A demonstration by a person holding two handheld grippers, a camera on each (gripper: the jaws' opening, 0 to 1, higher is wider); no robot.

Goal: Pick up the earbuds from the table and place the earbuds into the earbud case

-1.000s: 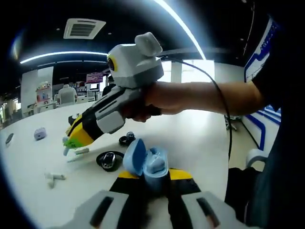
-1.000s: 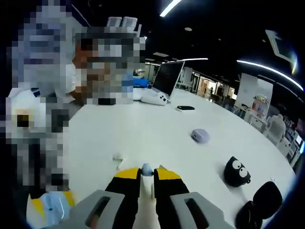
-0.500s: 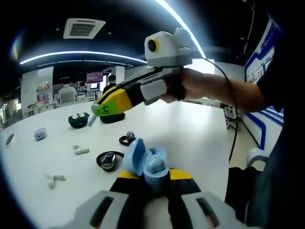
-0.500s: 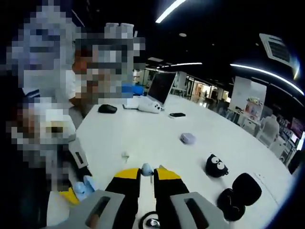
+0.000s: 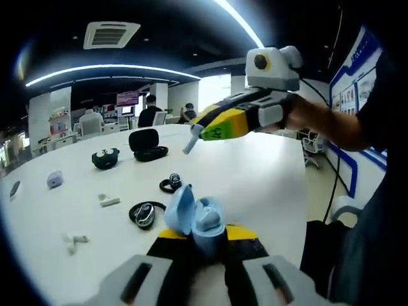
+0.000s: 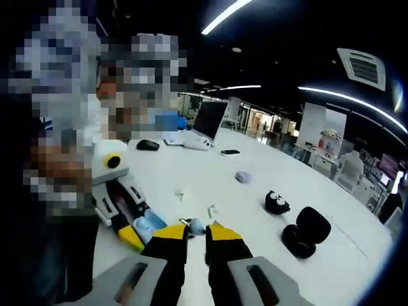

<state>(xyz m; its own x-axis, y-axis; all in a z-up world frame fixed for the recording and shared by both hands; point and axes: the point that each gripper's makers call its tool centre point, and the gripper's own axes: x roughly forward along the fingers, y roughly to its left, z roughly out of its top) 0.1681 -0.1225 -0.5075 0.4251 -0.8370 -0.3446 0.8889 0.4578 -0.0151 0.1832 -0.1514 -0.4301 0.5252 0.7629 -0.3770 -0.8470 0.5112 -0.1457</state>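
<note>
Holding the pale blue earbud case (image 5: 196, 220) between its yellow-tipped jaws, my left gripper (image 5: 197, 245) sits at the bottom centre of the left gripper view, the case lid flipped open toward the left. Just beyond the case on the white table (image 5: 255, 172) lie a black round piece with a shiny centre (image 5: 145, 213) and a smaller black ring-shaped piece (image 5: 171, 183). Further left I see one white earbud (image 5: 108, 201) lying flat and another (image 5: 75, 239) nearer the lower left edge, both well apart from the case. Toward the far left sits a small lilac case (image 5: 54, 179); behind it a black toy with white eyes (image 5: 105, 158) and an open black case (image 5: 146, 143).

My right gripper (image 5: 191, 141) enters from the upper right of that view, raised above the table, with a pale blue earbud pinched at its tip.

In the right gripper view, my right gripper (image 6: 194, 233) is closed narrow on the blue earbud (image 6: 195, 225) at the bottom centre. The left gripper (image 6: 137, 226) lies lower left of it, carrying the open earbud case (image 6: 152, 220) just beside my tips. Beyond, two white earbuds (image 6: 211, 210) rest mid-table, and far off a laptop (image 6: 207, 121).
</note>
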